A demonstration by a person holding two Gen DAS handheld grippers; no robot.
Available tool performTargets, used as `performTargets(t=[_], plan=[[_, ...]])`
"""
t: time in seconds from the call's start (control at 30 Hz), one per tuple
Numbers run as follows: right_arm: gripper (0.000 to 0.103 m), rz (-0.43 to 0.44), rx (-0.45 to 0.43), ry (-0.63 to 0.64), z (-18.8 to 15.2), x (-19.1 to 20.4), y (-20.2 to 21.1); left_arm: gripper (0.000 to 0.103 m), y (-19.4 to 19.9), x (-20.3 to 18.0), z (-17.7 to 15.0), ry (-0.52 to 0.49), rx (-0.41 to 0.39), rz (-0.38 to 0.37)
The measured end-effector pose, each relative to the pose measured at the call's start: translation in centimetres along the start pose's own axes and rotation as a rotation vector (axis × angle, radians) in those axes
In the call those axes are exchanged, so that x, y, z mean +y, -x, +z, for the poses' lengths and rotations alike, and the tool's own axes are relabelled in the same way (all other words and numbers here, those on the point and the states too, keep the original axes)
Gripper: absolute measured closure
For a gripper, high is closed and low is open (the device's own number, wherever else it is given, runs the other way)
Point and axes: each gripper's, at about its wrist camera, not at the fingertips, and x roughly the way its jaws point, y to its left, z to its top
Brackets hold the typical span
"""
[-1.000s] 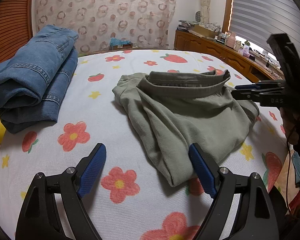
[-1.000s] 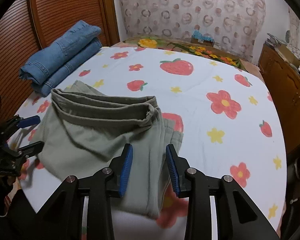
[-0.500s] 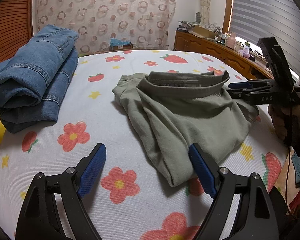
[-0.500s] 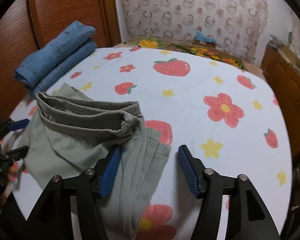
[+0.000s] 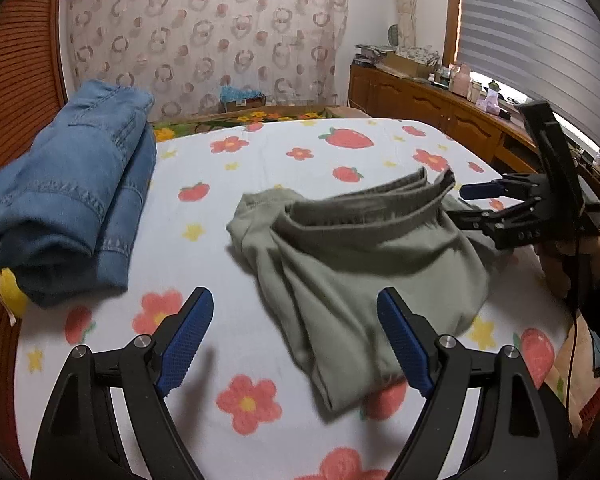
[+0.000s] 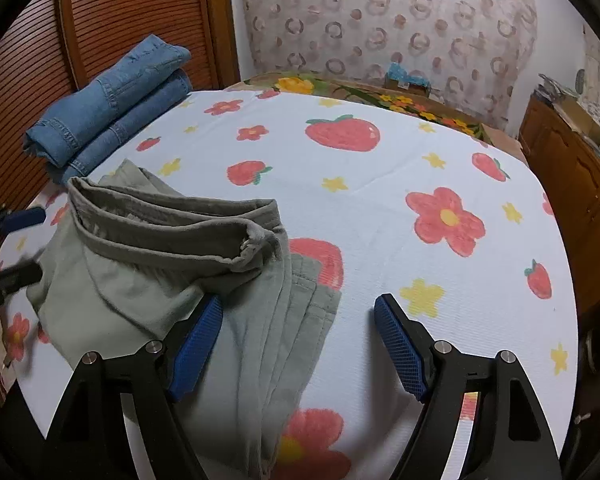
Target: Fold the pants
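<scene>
Olive-green pants [image 5: 364, 256], already bundled in several layers, lie on the flower-print bed sheet [image 6: 420, 168], near its front edge; waistband [image 6: 168, 232] stands up on the far side. Folded jeans [image 5: 68, 200] sit well apart, at the left edge.

Right tool [image 6: 298, 340]: jaws have just been opening, now spread; hem edges lie between them, pads not pressing. Left tool [image 5: 296, 340]: spread, empty, hovering over the bundle's near end.

Bundle's long axis runs from one tool to the other. Right tool is nearer the cloth; judged: next grasp falls to it.
</scene>
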Motion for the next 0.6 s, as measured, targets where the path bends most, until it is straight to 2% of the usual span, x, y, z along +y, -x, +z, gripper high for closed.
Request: performTargets(t=[0.1, 0.27, 0.33, 0.37, 0.43, 0.5, 0.53, 0.6], plan=[[0.024, 0.045, 0.01, -0.005, 0.1, 0.2, 0.2, 0.018, -0.8, 0.2, 1.0, -0.02, 0.013, 0.004], [0.03, 0.065, 0.007, 0.005, 1.0, 0.5, -0.1, 0.018, -1.9, 0.6, 2.2, -0.039, 0.031, 0.013], [0.046, 0.066, 0.009, 0.007, 1.7, 0.4, -0.4, 0.018, -2.6, 0.7, 2.5, -0.041, 0.062, 0.021], [0.063, 0.073, 0.012, 0.01, 2.0, 0.4, -0.6, 0.019, -3.0, 0.8, 2.8, -0.041, 0.077, 0.023], [0.068, 0.106, 0.02, 0.003, 2.6, 0.0, -0.9, 0.019, -3.5, 0.8, 3.2, -0.046, 0.084, 0.028], [0.089, 0.139, 0.016, -0.008, 2.9, -0.4, -1.0, 0.019, -3.7, 0.8, 3.5, -0.046, 0.081, 0.035], [0.089, 0.156, 0.015, -0.017, 3.0, -0.7, -1.2, 0.019, -3.9, 0.9, 3.8, -0.041, 0.074, 0.035], [0.093, 0.135, -0.006, -0.043, 3.1, -1.1, -1.0, 0.019, -4.1, 1.1, 4.0, -0.031, 0.063, 0.058]])
